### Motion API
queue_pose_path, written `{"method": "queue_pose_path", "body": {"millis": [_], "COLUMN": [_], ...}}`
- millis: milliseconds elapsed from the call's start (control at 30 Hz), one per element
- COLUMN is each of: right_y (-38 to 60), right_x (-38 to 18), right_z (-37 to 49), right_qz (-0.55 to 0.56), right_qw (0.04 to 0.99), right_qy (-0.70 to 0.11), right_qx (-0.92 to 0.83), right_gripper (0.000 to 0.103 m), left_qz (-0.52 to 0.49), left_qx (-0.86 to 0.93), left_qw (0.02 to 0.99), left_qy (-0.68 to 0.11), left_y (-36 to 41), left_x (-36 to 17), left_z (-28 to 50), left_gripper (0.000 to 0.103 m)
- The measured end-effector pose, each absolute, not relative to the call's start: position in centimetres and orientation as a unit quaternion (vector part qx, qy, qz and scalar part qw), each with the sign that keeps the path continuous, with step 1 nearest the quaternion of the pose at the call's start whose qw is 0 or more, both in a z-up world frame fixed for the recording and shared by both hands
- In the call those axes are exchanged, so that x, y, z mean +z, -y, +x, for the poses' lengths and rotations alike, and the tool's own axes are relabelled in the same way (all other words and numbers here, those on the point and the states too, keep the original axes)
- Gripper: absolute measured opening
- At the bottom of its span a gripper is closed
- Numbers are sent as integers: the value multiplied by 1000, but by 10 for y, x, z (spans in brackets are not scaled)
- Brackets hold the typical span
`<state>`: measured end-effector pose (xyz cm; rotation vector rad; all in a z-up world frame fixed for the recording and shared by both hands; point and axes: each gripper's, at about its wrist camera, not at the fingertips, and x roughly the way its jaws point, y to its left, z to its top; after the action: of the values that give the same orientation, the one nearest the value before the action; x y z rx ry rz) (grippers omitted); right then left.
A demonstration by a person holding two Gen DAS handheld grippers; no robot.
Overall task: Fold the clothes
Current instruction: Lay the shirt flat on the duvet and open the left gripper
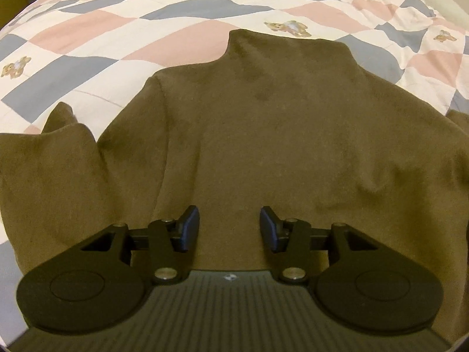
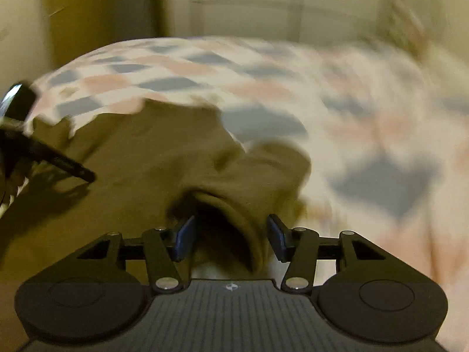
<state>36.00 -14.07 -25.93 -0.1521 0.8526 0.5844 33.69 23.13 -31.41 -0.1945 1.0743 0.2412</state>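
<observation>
Your left hand-held gripper [image 1: 230,224] hangs open over the sweater [image 1: 263,135], holding nothing, placed, it seems, for a fold. Your right hand-held gripper [image 2: 231,236] stands open around a sleeve cuff [image 2: 249,228], pads off the cloth. Beyond them the sweater lies flat on the quilt [image 1: 117,26], collar farthest from you.

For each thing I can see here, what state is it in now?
brown sweater: spread flat on the bed, not yet folded.
sleeve cuff: bunched, lying between the right tongs' pads.
left tongs: open, above the sweater.
right tongs: open.
checked quilt: spread, slightly wrinkled.
</observation>
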Motion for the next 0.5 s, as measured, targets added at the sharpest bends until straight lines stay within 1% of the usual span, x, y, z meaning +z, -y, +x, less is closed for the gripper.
{"method": "queue_pose_path", "body": {"millis": [33,133,200,267,300,433,500], "right_y": [152,184,199,199,196,190,189], "right_x": [-270,-304,-317,-322,-324,-314,-308], "right_z": [363,374,377,376,374,363,359], "right_qz": [-20,158,284,362,374,332,347], "right_qw": [863,829,800,773,768,778,782], "right_qy": [-434,-498,-499,-492,-491,-495,-480], "right_qx": [259,201,176,171,171,198,196], "right_gripper": [53,53,54,54,54,53,53], "left_qz": [-92,-88,-87,-86,-86,-86,-87], "left_qx": [113,109,106,104,103,101,101], "left_qw": [848,849,849,850,849,849,850], "left_qy": [-510,-510,-510,-510,-510,-511,-509], "left_y": [-232,-233,-234,-234,-234,-235,-235], "left_x": [-315,-316,-317,-317,-317,-318,-319], "left_z": [337,338,339,339,339,341,341], "left_gripper": [43,45,45,45,45,47,48]}}
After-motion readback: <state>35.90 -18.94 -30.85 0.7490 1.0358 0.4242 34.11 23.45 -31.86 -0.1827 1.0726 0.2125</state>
